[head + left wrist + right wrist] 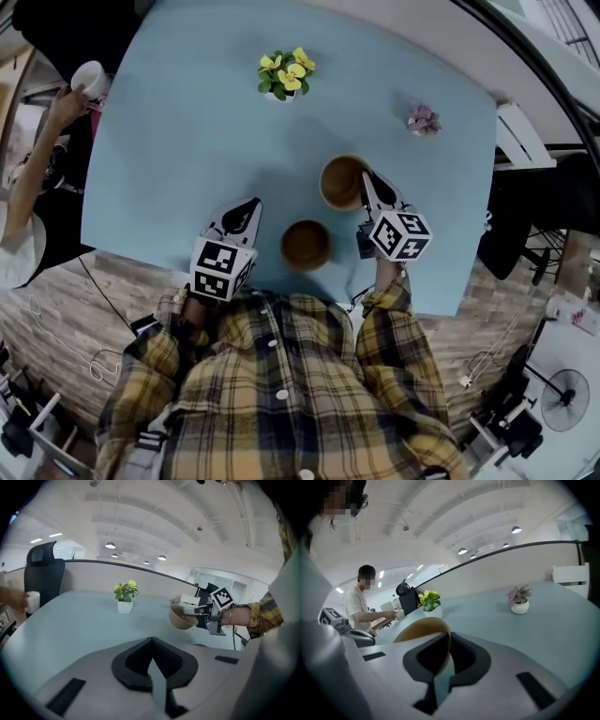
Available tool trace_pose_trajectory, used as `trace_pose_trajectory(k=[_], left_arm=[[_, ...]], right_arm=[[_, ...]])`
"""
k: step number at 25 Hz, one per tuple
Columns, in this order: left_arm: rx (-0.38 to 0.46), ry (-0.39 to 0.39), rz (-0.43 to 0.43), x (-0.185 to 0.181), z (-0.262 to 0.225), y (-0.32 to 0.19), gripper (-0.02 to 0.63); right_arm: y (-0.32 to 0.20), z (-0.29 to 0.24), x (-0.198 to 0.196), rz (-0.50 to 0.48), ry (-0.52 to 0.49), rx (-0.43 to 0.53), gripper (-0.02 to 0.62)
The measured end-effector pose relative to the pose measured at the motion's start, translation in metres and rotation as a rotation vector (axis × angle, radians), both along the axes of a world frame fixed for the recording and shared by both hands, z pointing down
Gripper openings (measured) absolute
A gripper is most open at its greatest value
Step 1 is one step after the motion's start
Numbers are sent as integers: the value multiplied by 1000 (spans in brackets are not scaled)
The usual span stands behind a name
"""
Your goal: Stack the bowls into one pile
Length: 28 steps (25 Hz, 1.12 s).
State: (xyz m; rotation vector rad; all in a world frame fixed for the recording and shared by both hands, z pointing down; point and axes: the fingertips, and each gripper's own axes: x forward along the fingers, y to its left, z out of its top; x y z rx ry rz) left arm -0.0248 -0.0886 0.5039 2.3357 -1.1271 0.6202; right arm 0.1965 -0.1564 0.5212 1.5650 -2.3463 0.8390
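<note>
Two brown bowls are in the head view. One bowl (306,245) rests on the light blue table (187,141) near its front edge. The other bowl (339,182) is lifted off the table, with my right gripper (367,186) shut on its right rim. In the right gripper view that bowl (419,632) tilts to the left of the gripper (442,674), its rim pinched between the jaws. The left gripper view shows the same bowl (181,618) hanging in the air. My left gripper (246,212) is shut and empty, left of the resting bowl; its jaws meet with nothing between them (152,670).
A yellow flower pot (284,75) stands at the table's far middle and a small pink plant (424,120) at the far right. A person's hand holds a white cup (89,77) at the table's left corner. A black chair (43,576) stands behind.
</note>
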Motion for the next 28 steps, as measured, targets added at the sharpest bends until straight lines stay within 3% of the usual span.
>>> trace_pose_trajectory(k=[7, 28], left_arm=[[17, -1, 19, 2, -7, 13, -9], [10, 4, 113, 24, -1, 32, -9]], right_arm=[[32, -24, -13, -20, -7, 40, 20], [125, -14, -45, 12, -57, 8, 20]])
